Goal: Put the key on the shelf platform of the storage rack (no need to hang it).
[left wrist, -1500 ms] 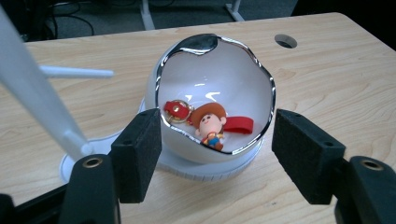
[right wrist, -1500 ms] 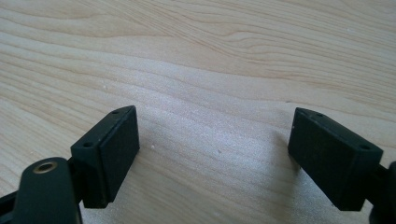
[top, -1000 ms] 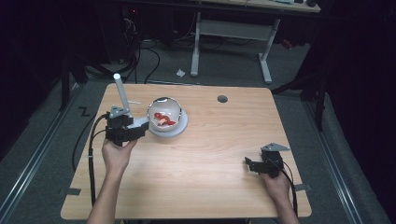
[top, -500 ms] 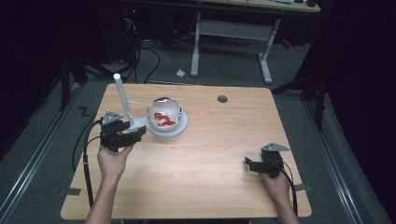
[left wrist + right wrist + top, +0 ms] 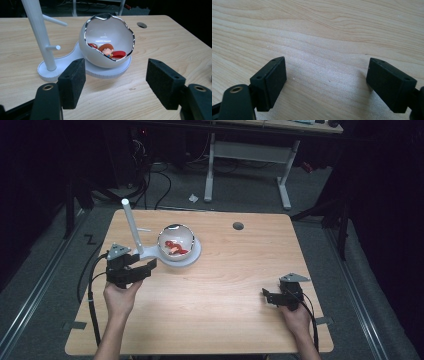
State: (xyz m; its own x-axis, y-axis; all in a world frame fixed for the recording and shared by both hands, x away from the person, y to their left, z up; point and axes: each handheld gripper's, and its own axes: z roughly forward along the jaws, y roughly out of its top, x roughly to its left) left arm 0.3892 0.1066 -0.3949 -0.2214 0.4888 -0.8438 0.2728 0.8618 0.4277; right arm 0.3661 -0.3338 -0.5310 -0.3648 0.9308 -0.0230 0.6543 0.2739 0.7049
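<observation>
Room, high view: dark floor with cables and a second desk's legs lie beyond a pale wood-grain bench [image 5: 225, 285] with a round cable hole at its far side.
Task thing, high view: a white eggshell bowl [image 5: 176, 240] sits on a flat white stand [image 5: 192, 257] at the left far part of the bench, a slim white post [image 5: 131, 225] rising from the stand's left end.
Left gripper, high view: the left gripper [image 5: 147, 266] is held just near of the stand, pointing at it, apart from it.
Right gripper, high view: the right gripper [image 5: 266, 296] rests low at the right near edge, well apart from the bowl.
Left gripper view: jaws stand half open with nothing between them; the bowl [image 5: 107, 41] is glossy and smooth, its broken rim edged in silver, with a small figurine [image 5: 107, 50] in brown and red inside; the post [image 5: 40, 35] carries short pegs.
Right gripper view: jaws stand wide over bare matt wood [image 5: 324, 32], holding nothing.
Step in hand: judged an approach to the bowl or its figurine, no grasp yet.
Next move: likely calls for reaching over the jagged rim without tipping the smooth, rounded shell.
</observation>
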